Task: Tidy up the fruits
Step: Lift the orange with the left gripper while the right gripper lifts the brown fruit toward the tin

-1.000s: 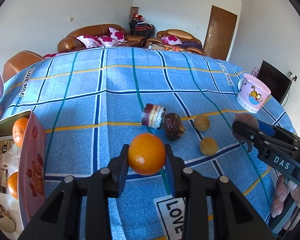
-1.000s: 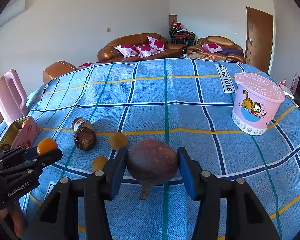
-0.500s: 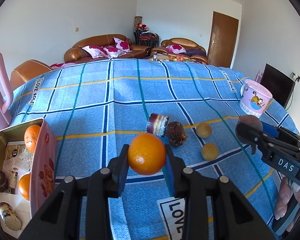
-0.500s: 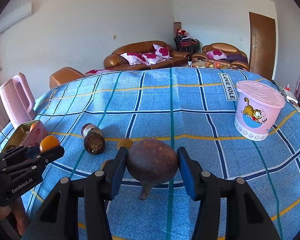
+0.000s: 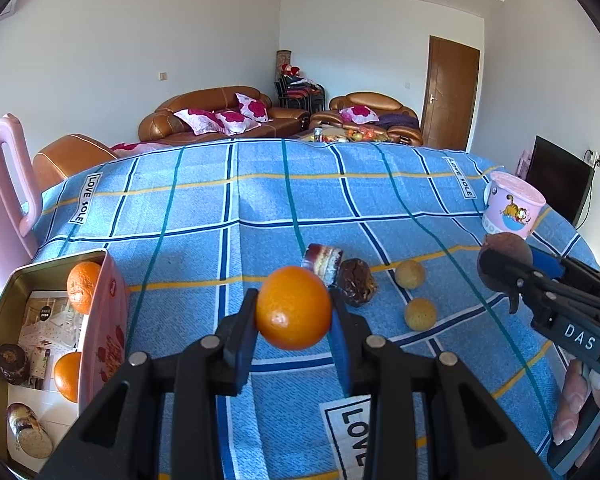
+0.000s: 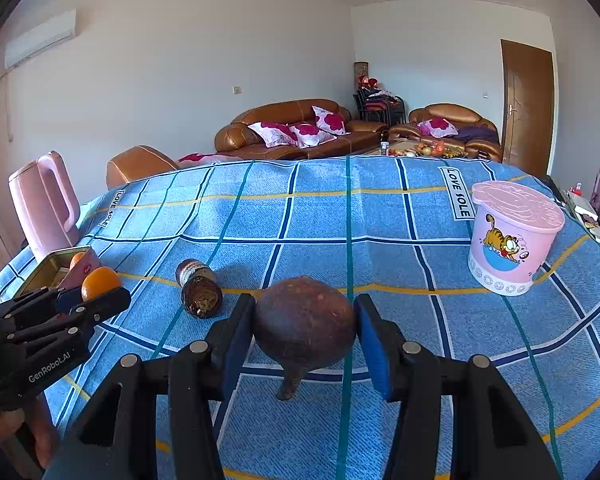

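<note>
My left gripper (image 5: 294, 334) is shut on an orange (image 5: 293, 307) and holds it above the blue checked cloth (image 5: 260, 208). My right gripper (image 6: 305, 338) is shut on a brown round fruit with a stem (image 6: 305, 322), also held above the cloth. An open tin box (image 5: 4, 320) at the left holds two oranges (image 5: 83, 286) and dark snacks. Two small yellow fruits (image 5: 410, 274) (image 5: 420, 313) lie on the cloth right of centre. In the right wrist view the left gripper (image 6: 100, 294) with its orange is at the left.
A dark jar (image 5: 324, 262) lies on its side next to a brown lump (image 5: 356, 287). A pink Garfield tub (image 6: 512, 236) stands at the right. A pink kettle (image 6: 44, 204) stands at the left behind the tin. Sofas lie beyond the table.
Both grippers have risen and tilted up with their fruits still held; the table looks lower and farther. The fruits on the cloth have not moved.
</note>
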Available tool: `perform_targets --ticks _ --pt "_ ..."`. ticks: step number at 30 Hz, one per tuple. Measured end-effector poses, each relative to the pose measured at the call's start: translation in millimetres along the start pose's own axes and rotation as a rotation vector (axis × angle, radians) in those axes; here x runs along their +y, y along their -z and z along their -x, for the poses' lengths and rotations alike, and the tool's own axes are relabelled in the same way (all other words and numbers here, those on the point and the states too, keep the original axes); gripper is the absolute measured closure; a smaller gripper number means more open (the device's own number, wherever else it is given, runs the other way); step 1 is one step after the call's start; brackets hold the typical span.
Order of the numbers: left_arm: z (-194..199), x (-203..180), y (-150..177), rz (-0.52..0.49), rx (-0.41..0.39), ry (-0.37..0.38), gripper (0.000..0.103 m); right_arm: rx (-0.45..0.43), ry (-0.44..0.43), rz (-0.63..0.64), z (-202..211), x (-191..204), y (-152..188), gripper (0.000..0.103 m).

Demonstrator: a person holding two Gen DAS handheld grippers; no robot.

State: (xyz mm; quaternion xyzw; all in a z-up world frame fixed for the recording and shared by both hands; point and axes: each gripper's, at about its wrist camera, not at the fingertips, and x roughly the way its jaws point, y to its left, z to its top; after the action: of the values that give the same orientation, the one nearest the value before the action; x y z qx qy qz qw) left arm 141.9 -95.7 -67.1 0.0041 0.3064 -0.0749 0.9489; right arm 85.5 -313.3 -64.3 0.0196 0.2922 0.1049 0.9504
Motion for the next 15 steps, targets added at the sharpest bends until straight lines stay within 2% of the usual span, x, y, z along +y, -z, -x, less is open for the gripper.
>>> perform_targets --ticks 15 --pt "8 2 2 0.012 -0.040 -0.013 0.068 -0.066 -0.007 0.003 12 2 0 0.050"
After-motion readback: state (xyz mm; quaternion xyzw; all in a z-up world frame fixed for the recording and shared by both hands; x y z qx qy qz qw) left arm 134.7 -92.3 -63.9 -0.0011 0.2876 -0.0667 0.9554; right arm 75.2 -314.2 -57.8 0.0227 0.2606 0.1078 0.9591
